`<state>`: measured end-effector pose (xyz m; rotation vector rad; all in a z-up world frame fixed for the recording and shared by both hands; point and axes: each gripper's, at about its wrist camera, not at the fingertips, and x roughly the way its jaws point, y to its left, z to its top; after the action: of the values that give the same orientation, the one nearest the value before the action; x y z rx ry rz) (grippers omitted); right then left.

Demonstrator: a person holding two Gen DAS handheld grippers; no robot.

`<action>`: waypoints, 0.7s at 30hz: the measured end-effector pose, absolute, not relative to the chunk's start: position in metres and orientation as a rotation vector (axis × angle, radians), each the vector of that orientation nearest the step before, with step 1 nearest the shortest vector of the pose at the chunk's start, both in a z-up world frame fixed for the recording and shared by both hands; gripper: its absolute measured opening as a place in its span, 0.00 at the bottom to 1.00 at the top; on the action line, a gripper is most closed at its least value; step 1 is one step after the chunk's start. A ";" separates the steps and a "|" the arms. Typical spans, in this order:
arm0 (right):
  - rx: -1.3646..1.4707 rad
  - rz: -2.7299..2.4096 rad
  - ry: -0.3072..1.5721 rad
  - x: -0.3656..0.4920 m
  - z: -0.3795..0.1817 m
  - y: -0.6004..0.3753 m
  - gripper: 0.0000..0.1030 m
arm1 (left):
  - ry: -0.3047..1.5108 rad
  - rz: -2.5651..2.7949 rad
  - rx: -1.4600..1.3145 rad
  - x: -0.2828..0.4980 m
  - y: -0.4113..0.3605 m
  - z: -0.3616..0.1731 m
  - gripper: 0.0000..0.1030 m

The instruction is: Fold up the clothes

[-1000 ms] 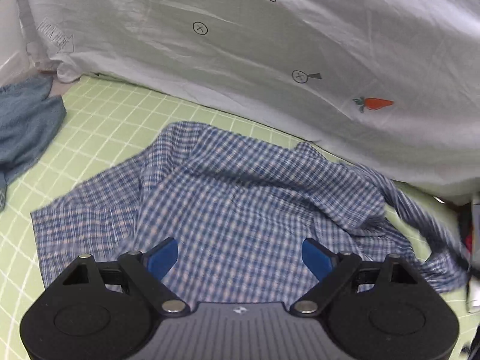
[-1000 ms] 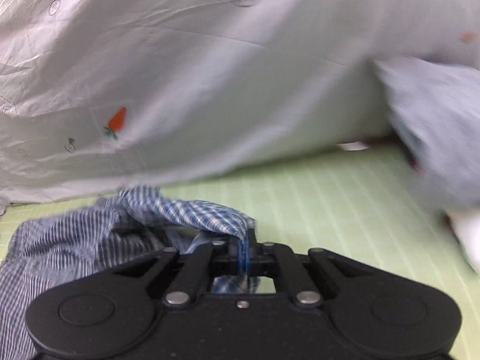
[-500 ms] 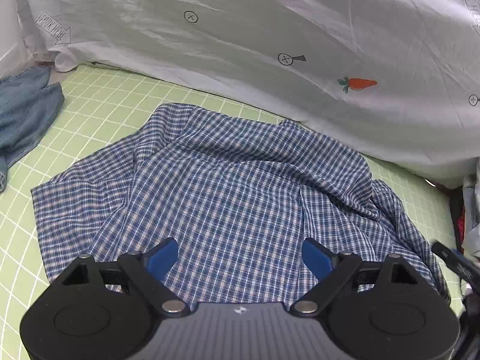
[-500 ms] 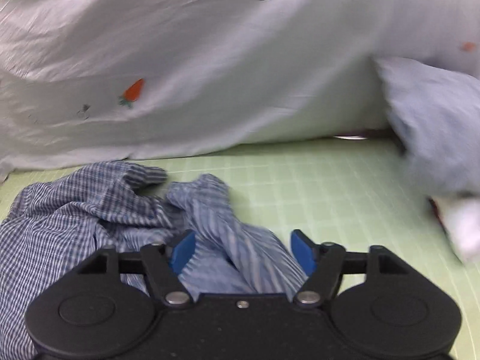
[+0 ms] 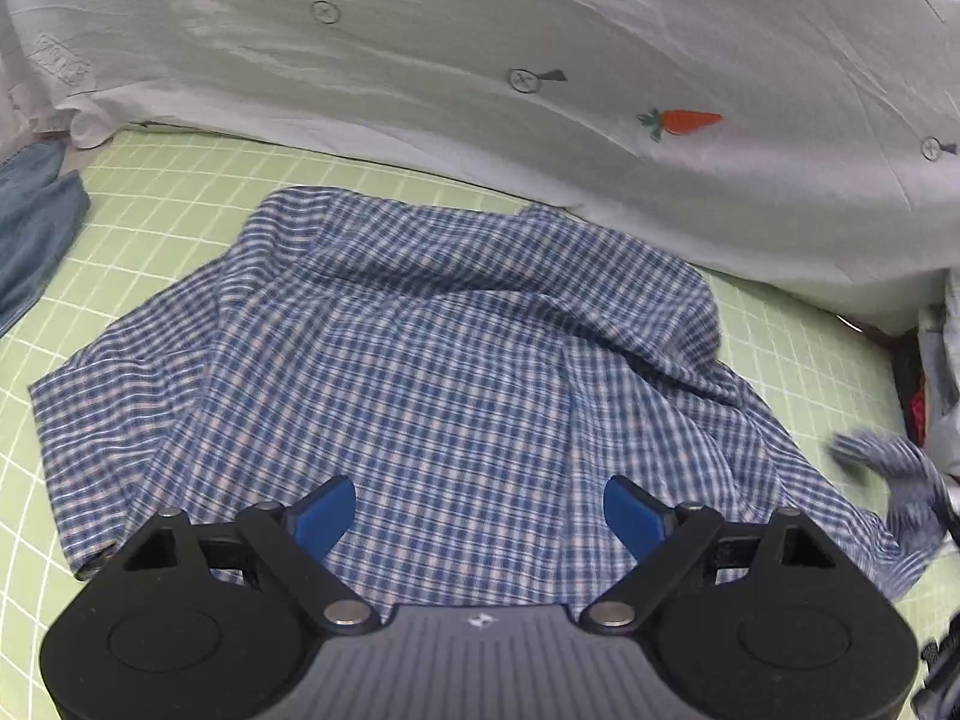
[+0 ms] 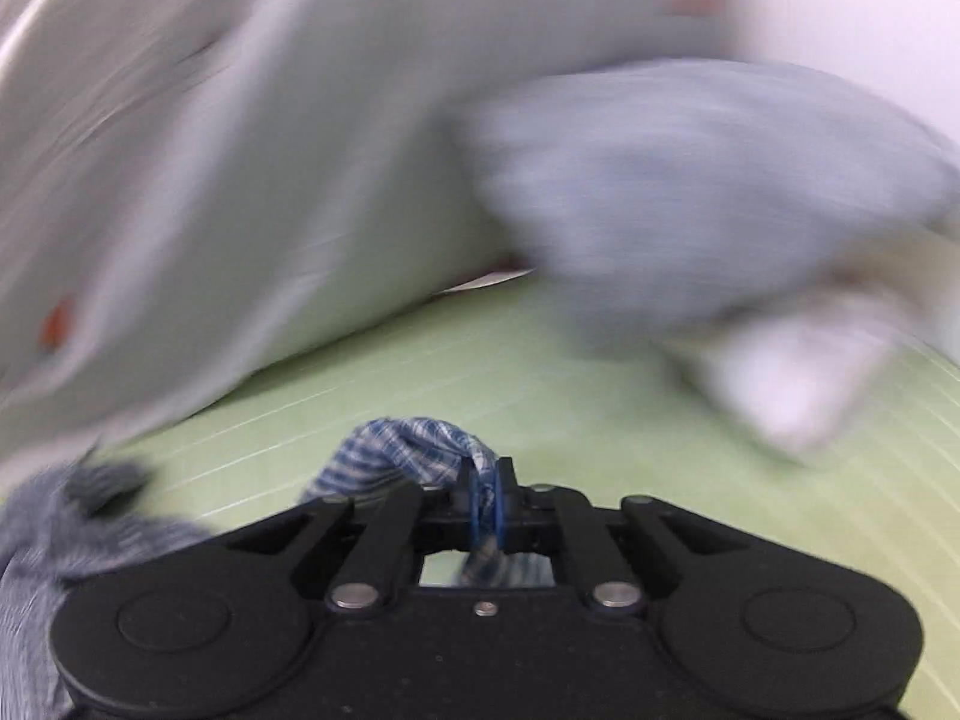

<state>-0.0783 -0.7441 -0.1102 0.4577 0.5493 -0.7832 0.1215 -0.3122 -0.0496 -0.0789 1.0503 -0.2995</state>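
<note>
A blue and white checked shirt lies rumpled on the green grid mat. My left gripper is open and hovers over the shirt's near part, holding nothing. In the right wrist view my right gripper is shut on a bunched piece of the checked shirt, lifted above the mat. That view is blurred by motion. The held piece shows blurred at the right edge of the left wrist view.
A white sheet with carrot prints hangs along the back of the mat. A blue denim garment lies at the far left. A pale blue garment and something white sit at the right.
My right gripper was shut on the shirt, opened half a second ago, and is now shut on a piece again, moving fast to the right. My left gripper stayed open and came closer over the shirt.
</note>
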 end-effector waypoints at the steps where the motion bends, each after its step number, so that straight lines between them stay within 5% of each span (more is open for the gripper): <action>1: 0.492 -0.835 0.552 -0.098 -0.114 -0.753 0.05 | 1.050 -0.310 -0.076 0.120 -0.314 -0.049 0.87; 4: 0.612 -0.949 0.558 -0.148 -0.128 -0.772 0.14 | 1.051 -0.343 -0.064 0.114 -0.320 -0.046 0.87; 6: 0.694 -0.979 0.525 -0.175 -0.134 -0.778 0.47 | 1.050 -0.361 -0.049 0.108 -0.324 -0.044 0.87; 7: 0.726 -0.981 0.502 -0.185 -0.136 -0.778 0.53 | 1.049 -0.369 -0.039 0.105 -0.327 -0.043 0.87; 11: 0.814 -0.941 0.450 -0.198 -0.148 -0.785 0.59 | 1.050 -0.380 -0.010 0.098 -0.333 -0.042 0.87; 16: 0.877 -0.856 0.416 -0.178 -0.157 -0.799 0.58 | 1.049 -0.365 0.003 0.095 -0.334 -0.039 0.87; 21: 0.669 -0.755 0.489 -0.116 -0.148 -0.790 0.25 | 1.055 -0.349 0.002 0.093 -0.335 -0.038 0.87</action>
<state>-0.1156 -0.7895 -0.1476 0.6687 0.4893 -0.7554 0.0929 -0.3348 -0.0379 0.0017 1.0553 -0.3494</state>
